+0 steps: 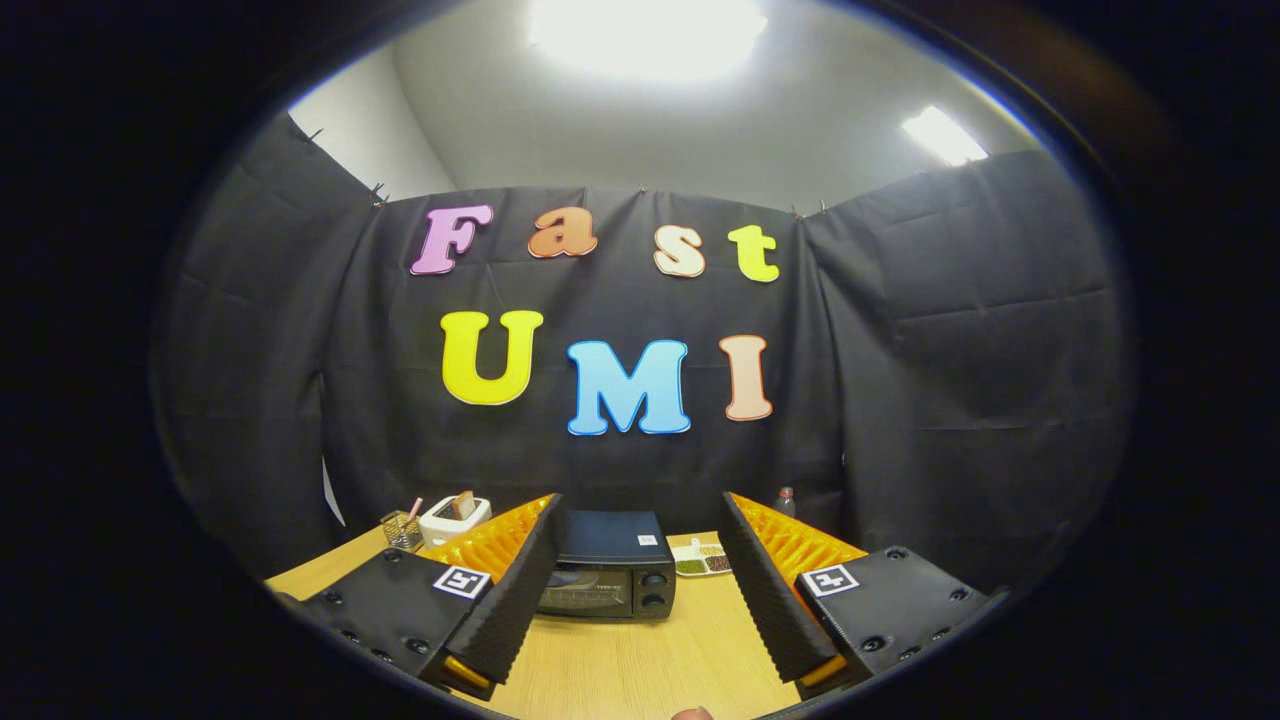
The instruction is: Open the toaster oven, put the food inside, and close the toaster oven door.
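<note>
well ahead, toaster oven (610, 565) between spread tool (635, 590) fingers, dish (700, 558) beside.

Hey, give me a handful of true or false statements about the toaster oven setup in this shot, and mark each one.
1. The toaster oven door is shut. True.
2. The gripper is clamped on the oven's handle. False: its fingers stand open, short of the oven, which sits between and beyond them.
3. A divided dish of food sits on the table beside the oven. True.
4. The white toaster has nothing in its slot. False: a slice sticks up out of it.
5. A wire basket stands next to the white toaster. True.
</note>
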Motion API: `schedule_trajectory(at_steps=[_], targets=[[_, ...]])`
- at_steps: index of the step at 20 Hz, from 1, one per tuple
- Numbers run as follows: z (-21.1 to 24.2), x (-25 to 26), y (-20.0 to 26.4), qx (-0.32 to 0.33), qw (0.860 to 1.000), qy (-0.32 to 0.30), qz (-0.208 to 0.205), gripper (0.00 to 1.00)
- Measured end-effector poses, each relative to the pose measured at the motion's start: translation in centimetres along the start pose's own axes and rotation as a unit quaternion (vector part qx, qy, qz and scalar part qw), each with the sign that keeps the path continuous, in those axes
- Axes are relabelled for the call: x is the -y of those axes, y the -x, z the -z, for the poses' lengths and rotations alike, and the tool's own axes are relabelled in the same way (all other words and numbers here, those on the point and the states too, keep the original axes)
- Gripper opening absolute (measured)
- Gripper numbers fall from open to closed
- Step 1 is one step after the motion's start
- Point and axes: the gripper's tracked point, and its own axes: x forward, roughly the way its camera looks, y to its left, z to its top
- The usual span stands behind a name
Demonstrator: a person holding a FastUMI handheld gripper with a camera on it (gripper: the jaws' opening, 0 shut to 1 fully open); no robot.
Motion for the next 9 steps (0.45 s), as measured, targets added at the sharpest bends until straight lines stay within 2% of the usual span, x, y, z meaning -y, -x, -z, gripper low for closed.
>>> schedule_trajectory(at_steps=[9], targets=[[-0.5, 1.3, 1.6, 0.007, 1.000, -0.007, -0.012, 0.97]])
